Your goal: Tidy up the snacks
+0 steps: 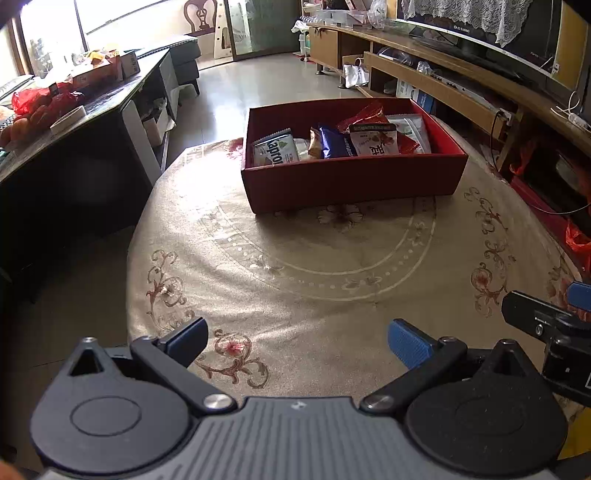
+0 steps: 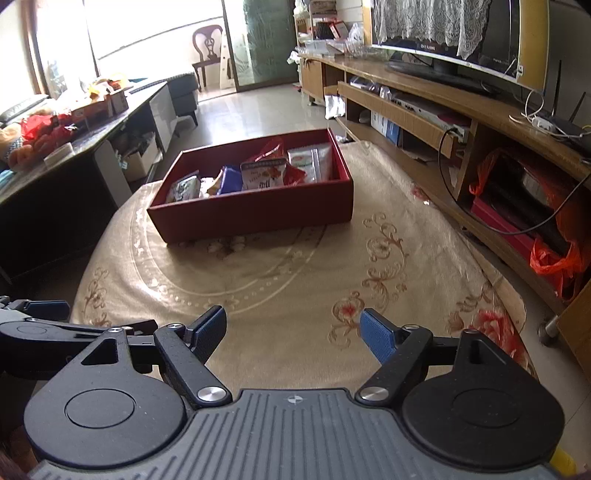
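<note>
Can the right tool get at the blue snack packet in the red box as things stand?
Probably yes. The right tool is open and empty, only bare tablecloth lies before the red box, the box has no lid, and the blue packet stands among other snacks, which may crowd the grip.

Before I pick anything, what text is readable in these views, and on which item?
"Napro", cut off at the box wall: white and green wafer pack in the red box.
One large Chinese character on the white pouch; I cannot make it out, and its smaller print is blurred.
Blue packet: print too small.
TV bezel logo: too small.
</note>
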A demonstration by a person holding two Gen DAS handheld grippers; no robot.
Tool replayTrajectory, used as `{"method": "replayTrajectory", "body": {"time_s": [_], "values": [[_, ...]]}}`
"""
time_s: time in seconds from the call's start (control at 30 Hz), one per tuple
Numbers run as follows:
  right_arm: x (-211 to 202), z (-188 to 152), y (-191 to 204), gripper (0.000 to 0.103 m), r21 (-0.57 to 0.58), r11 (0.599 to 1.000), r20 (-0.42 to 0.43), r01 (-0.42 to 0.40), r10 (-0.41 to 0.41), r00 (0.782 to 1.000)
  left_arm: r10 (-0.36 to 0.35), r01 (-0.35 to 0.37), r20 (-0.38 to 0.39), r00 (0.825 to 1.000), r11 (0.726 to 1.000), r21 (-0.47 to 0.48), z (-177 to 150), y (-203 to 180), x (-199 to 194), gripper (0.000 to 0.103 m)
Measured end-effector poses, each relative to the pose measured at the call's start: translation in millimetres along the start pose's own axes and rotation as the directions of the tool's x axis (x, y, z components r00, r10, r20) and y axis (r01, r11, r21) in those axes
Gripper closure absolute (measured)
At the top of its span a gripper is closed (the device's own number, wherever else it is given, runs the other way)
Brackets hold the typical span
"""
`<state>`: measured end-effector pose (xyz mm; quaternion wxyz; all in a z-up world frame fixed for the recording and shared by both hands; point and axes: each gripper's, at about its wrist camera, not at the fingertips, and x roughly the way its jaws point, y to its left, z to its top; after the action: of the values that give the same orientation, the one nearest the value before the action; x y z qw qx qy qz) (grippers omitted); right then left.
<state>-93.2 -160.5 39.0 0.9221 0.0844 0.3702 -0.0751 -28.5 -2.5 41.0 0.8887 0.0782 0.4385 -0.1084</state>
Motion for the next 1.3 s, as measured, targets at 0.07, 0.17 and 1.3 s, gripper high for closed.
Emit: {"method": "replayTrajectory", "body": {"time_s": [0.07,0.17,1.3], "values": [[0,-4,0,0.019,0.002,1.000,-0.018,-0.001,0.001,1.000,-0.003,0.002,-0.008,1.000,1.000,-0.004,-2,0,0,0.002],[0,-10,-1,0.019,0.004,1.000,-0.038,0.009,-0.009,0.999,0.002,-0.002,-0.015,1.000,1.000,0.001,-6,-2,-1,0.002],[-14,-37,-7,0.019,0.022,1.000,-0.084,0.011,-0.009,0.996,-0.020,0.021,-0.065,0.998,1.000,0.010,-36,-10,-11,0.002]]}}
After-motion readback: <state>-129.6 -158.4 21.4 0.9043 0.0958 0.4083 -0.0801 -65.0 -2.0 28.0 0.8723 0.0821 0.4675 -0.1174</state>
